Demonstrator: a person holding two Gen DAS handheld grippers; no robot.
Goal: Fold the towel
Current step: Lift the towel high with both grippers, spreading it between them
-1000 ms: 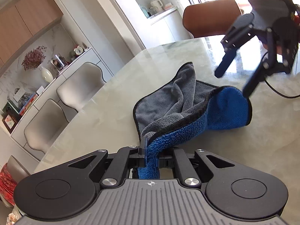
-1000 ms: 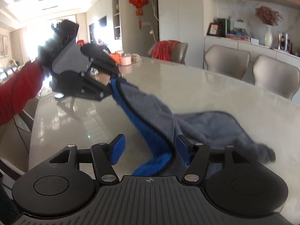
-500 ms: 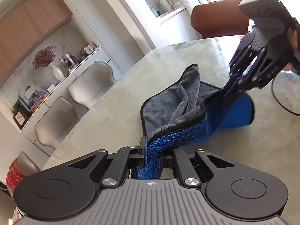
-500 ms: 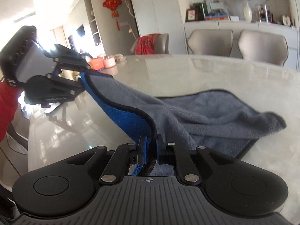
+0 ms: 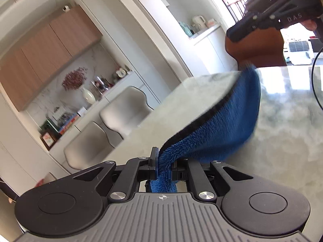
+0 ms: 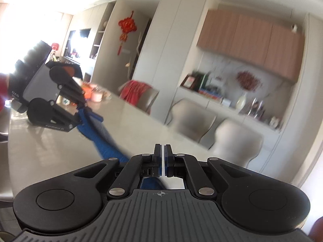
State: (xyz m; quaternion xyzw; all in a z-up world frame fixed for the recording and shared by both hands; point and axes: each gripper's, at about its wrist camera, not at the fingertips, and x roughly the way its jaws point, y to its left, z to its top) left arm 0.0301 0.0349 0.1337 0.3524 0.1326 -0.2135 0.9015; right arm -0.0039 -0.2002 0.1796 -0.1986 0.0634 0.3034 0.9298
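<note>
The towel (image 5: 218,129) is blue on one side and grey on the other, with a black hem. It hangs stretched in the air above the marble table (image 5: 282,125). My left gripper (image 5: 163,161) is shut on one corner of it. The right gripper (image 5: 242,64) shows at the top right of the left wrist view, at the towel's far corner. In the right wrist view my right gripper (image 6: 163,155) is shut, with a thin slit between its pads and blue towel (image 6: 101,139) running below it toward the left gripper (image 6: 80,111).
Pale chairs (image 5: 123,115) stand along the table's far side by a sideboard with a vase (image 5: 87,95) and books. A brown chair (image 5: 260,48) stands at the table's end. A cable (image 5: 314,80) hangs at the right. Cups and a red-draped chair (image 6: 139,92) lie beyond.
Both grippers have risen and lifted the towel off the table. It went from lying crumpled on the marble to hanging stretched between them. The views are blurred by motion.
</note>
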